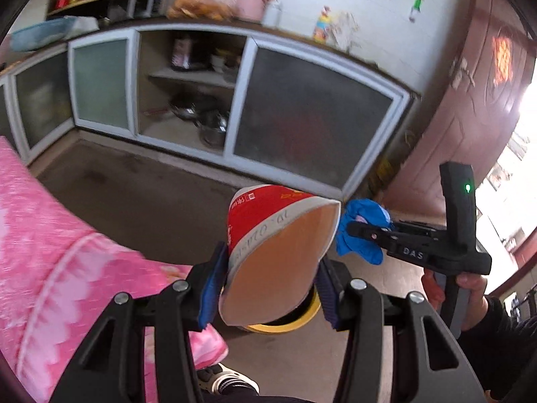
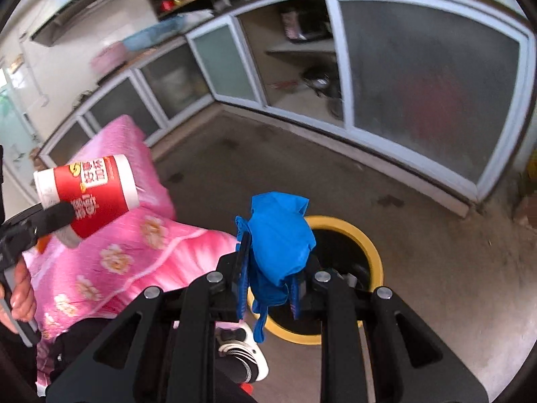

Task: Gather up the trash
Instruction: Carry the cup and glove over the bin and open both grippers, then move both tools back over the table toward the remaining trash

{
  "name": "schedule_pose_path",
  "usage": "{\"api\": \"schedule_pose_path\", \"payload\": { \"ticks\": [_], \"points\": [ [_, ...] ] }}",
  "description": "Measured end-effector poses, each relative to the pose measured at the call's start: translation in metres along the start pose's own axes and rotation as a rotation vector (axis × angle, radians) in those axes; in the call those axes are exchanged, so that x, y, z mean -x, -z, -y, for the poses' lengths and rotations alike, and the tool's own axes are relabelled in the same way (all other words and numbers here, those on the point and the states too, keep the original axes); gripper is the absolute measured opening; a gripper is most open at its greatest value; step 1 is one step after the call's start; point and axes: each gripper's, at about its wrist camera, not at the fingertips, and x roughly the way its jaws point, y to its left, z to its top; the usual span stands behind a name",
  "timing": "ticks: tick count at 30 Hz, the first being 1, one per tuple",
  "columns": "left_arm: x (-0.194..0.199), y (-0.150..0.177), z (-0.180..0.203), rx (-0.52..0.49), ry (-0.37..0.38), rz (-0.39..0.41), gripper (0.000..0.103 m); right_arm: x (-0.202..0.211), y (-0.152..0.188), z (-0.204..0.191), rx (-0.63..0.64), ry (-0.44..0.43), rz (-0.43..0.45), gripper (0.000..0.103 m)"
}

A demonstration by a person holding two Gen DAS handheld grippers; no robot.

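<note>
From the left wrist view, our left gripper pinches a red paper cup across its body, squashing the open mouth into an oval that faces back toward the camera. The cup's long axis runs forward and up, away from us. Directly under it, mostly hidden by the cup, peeks the yellow rim of the trash bin on the floor, so we judge the cup is roughly above the opening. To the right, the right gripper holds a blue glove just beside the cup's rim.

From the right wrist view, our right gripper clamps the crumpled blue glove, which hangs between the fingers right over the bin, whose dark opening lies straight ahead and below. The cup sits off to the left over the pink bed cover. We judge the glove nearer to dropping in.
</note>
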Motion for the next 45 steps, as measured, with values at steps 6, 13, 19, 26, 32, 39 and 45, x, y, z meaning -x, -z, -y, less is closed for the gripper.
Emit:
{"api": "schedule_pose_path", "payload": {
  "ticks": [6, 13, 19, 26, 32, 39, 45],
  "points": [
    [-0.064, -0.003, 0.016, -0.022, 0.04, -0.088, 0.046, -0.035, 0.007, 0.025, -0.039, 0.023, -0.074, 0.018],
    [-0.119, 0.005, 0.015, -0.027, 0.033, -0.16, 0.047, -0.07, 0.019, 0.043, -0.054, 0.051, -0.139, 0.019],
    [-0.148, 0.008, 0.006, 0.002, 0.035, -0.201, 0.048, -0.095, 0.022, 0.051, -0.06, 0.073, -0.183, 0.019],
    [-0.157, 0.002, 0.004, 0.021, 0.03, -0.193, 0.068, -0.111, 0.025, 0.061, -0.07, 0.109, -0.212, 0.062],
    [-0.152, 0.0, -0.001, 0.083, 0.066, -0.162, 0.087, -0.105, 0.032, 0.075, -0.08, 0.186, -0.223, 0.066],
    [-0.075, -0.002, -0.007, 0.156, 0.116, -0.002, 0.093, -0.05, 0.036, 0.076, -0.071, 0.22, -0.104, 0.066],
    [0.076, 0.033, -0.038, 0.183, 0.029, 0.199, 0.095, 0.002, 0.017, 0.025, 0.068, 0.094, 0.054, 0.066]
  ]
}}
